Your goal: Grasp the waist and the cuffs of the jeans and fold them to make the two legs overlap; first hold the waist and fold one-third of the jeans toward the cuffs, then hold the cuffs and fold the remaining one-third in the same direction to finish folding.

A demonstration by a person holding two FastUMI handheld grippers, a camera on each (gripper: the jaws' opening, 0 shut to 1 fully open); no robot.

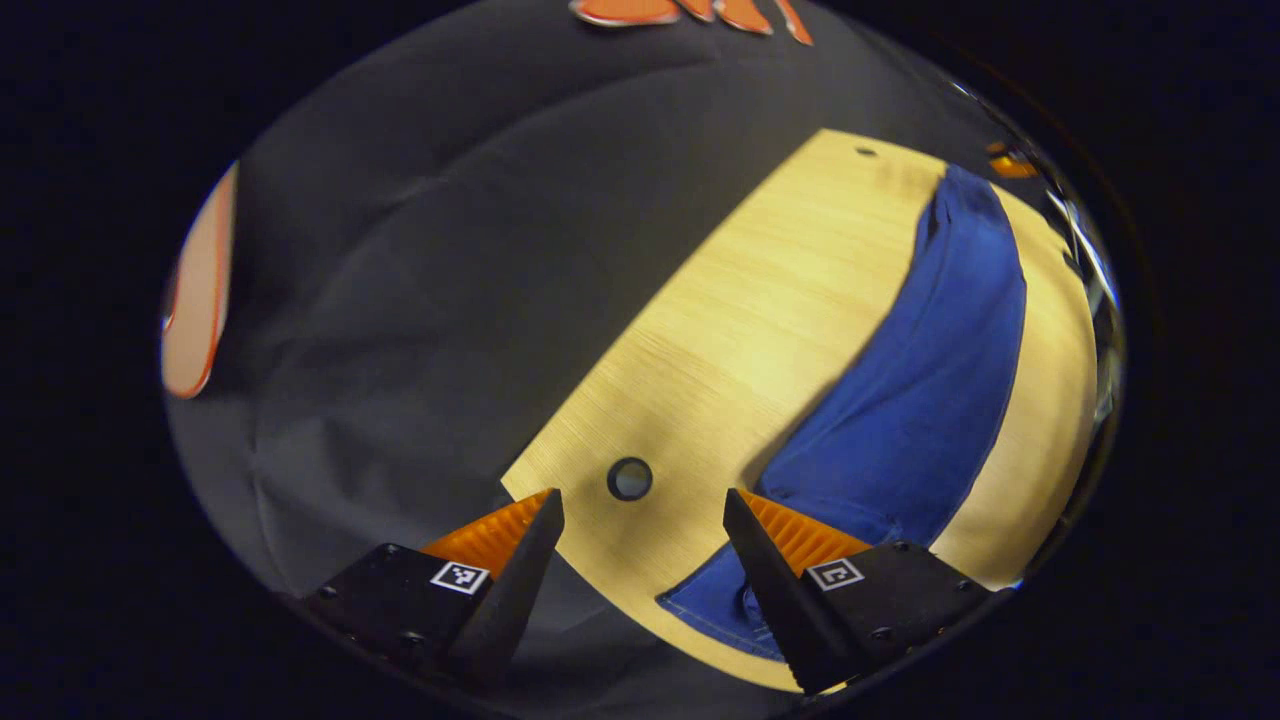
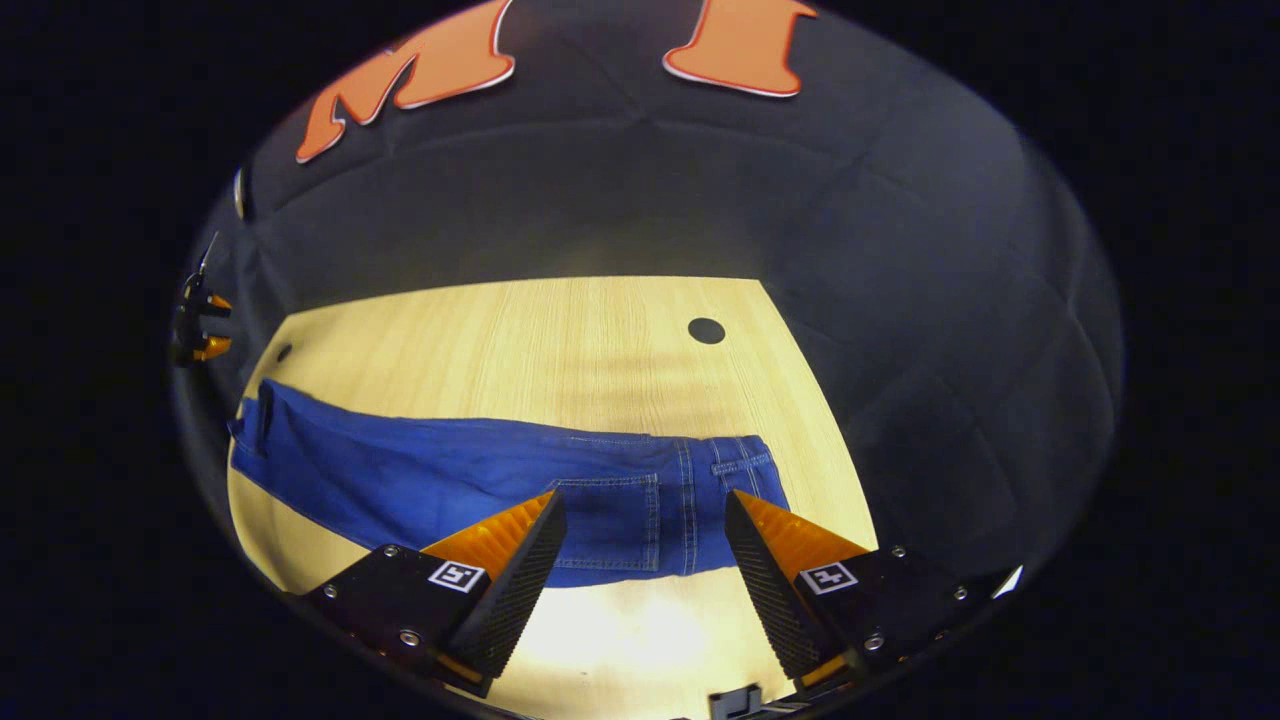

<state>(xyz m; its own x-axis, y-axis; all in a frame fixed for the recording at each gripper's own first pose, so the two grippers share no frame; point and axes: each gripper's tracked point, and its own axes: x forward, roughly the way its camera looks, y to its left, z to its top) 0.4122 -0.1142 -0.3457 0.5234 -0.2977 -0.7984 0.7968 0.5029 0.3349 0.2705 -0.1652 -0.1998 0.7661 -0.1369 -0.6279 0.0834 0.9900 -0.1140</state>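
Left tongs [image 1: 640, 520]: gaping wide, gripping nothing, hovering near the jeans' [image 1: 930, 400] cuff end.
Right tongs [image 2: 645, 520]: spreading wide, empty, hanging above the waist.
Jeans [image 2: 480, 480]: lying flat across the desk [image 2: 520, 340].

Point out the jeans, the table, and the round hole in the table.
jeans [image 2: 480, 480]: right gripper view, middle of the leg.
table [image 2: 520, 340]: right gripper view, bare wood behind the jeans.
hole [image 1: 630, 479]: left gripper view, its centre.
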